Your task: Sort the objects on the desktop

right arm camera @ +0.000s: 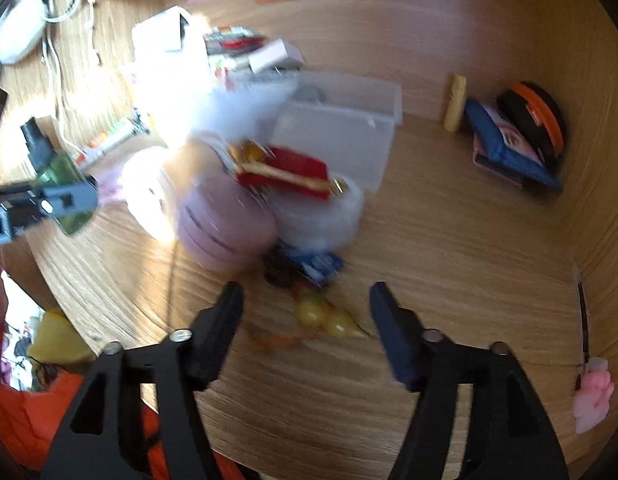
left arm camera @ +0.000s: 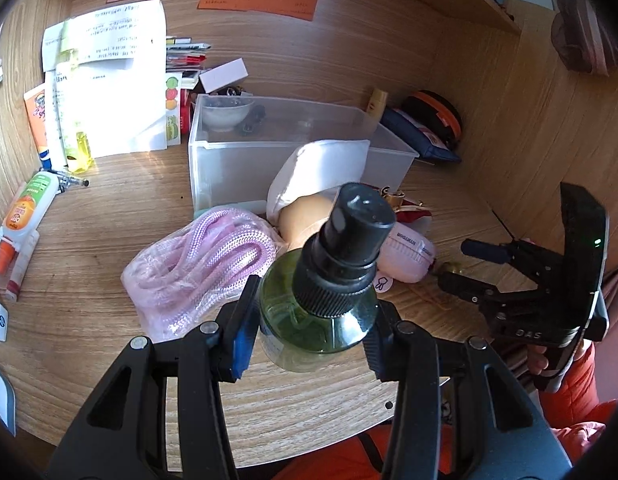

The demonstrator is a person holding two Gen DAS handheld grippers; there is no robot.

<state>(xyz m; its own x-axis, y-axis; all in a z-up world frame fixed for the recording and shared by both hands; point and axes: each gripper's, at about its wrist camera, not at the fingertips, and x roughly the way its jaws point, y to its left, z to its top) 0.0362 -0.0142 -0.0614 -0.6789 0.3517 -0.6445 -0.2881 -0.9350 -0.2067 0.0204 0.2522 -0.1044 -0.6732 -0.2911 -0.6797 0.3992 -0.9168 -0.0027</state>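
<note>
Left gripper [left arm camera: 309,332]: closed on the green spray bottle [left arm camera: 309,320], one pad on each side of the bottle's body, black pump cap pointing away from the camera. The bottle is held clear above the worktop [left arm camera: 109,208], on the near side of the clear plastic bin [left arm camera: 237,160].

Right gripper [right arm camera: 307,312]: jaws spread wide with nothing between them, hovering over the worktop. The right wrist view is motion-blurred; small yellowish items [right arm camera: 329,316] lie just beyond its fingertips, identity not discernible.

Between the bottle and the bin: a bagged coil of pink rope [left arm camera: 205,268] to the bin's near left; a white and tan cushion-like item [left arm camera: 313,184] against the bin's near wall; a small pink pouch [left arm camera: 409,256] and a red item [right arm camera: 287,172] to the near right.

Inside the bin, at its far left corner: a white bowl [left arm camera: 227,112] and a small dark object, too small to identify.

Left of the bin: white papers [left arm camera: 113,80], a yellow bottle [left arm camera: 79,148], tubes [left arm camera: 27,204].

Right of the bin: a navy pouch [left arm camera: 421,136] and an orange and black disc-shaped item [left arm camera: 437,116] against the far wall.
</note>
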